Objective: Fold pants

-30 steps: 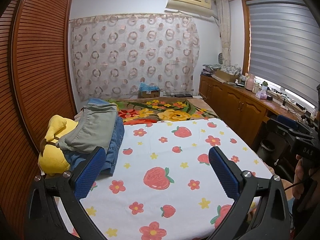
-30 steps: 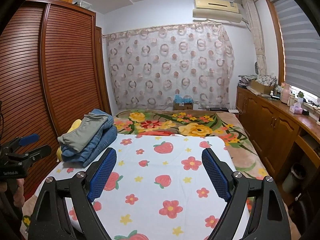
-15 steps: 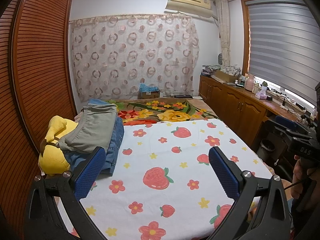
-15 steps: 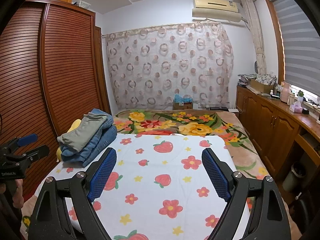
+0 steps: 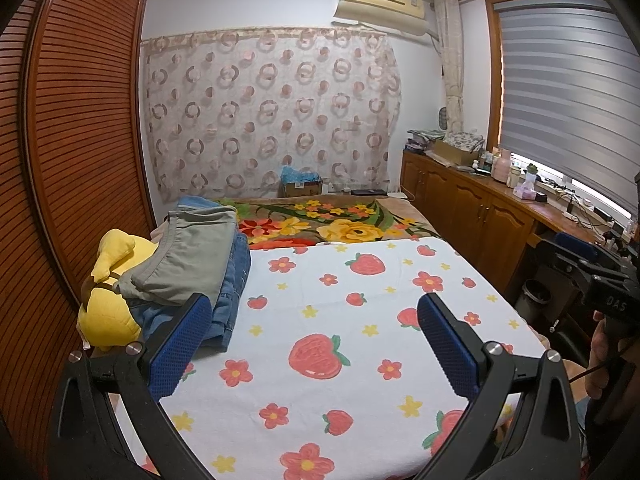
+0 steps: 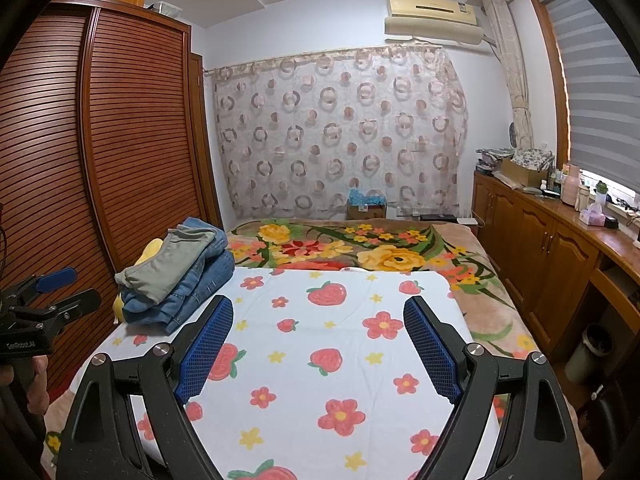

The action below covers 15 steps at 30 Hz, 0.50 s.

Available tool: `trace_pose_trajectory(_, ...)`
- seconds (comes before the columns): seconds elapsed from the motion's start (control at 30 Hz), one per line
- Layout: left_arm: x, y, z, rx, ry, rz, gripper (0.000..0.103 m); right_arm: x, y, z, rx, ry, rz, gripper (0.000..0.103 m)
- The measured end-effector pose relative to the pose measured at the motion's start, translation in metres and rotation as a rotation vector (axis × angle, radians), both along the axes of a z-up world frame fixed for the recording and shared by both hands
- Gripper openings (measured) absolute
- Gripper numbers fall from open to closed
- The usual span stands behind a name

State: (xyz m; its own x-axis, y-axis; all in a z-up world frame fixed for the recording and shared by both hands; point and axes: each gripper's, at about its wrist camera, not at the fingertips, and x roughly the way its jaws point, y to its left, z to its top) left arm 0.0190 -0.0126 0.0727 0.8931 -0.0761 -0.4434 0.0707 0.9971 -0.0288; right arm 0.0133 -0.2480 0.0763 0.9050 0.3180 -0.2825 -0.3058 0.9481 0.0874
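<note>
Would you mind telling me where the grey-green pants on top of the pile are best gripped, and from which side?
Probably the grey-green pants are best gripped at the near bunched edge, which overhangs the folded jeans toward the camera. Approach from the strawberry sheet side with the open left hand-held gripper; the yellow plush toy crowds the wardrobe side.

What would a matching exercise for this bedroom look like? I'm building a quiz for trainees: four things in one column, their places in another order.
Things:
1. grey-green pants
2. yellow plush toy
3. air conditioner
4. strawberry sheet

Places:
A. high on the far wall, above the curtain
B. spread flat over the near part of the bed
C. on top of the folded jeans
D. at the bed's left edge, beside the clothes pile, near the wardrobe

Pairs: 1-C, 2-D, 3-A, 4-B
</note>
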Motion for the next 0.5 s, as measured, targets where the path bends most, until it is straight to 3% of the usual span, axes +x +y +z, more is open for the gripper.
trace_pose_trajectory(0.5,-0.0003,0.0054,-0.0022,0.003,0.002,0.008,0.103,0.0002,-0.0004,-0.0018,-0.002,-0.001,0.001,0.088)
